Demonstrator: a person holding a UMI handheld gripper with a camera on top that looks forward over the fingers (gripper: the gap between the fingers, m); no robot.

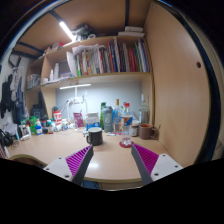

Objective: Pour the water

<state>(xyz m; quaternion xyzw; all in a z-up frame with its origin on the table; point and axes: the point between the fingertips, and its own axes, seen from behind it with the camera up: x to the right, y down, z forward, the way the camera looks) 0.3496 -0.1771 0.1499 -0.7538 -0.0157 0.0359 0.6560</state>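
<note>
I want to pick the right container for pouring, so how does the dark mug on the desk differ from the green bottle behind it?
The dark mug is short, wide and nearly black; the green bottle is taller, slimmer and green. The mug stands nearer, just beyond the open tool; the bottle sits farther back among other bottles by the wall. Both stand upright on the desk.

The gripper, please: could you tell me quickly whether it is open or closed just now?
Gripper: open, holding nothing; the black mug stands beyond its fingers.

Two tube lamps are lighting the scene: one on the ceiling (65,30), one under the bookshelf (74,86). Fisheye distortion is bending the edges; the desk (60,148) is glaring softly.
</note>
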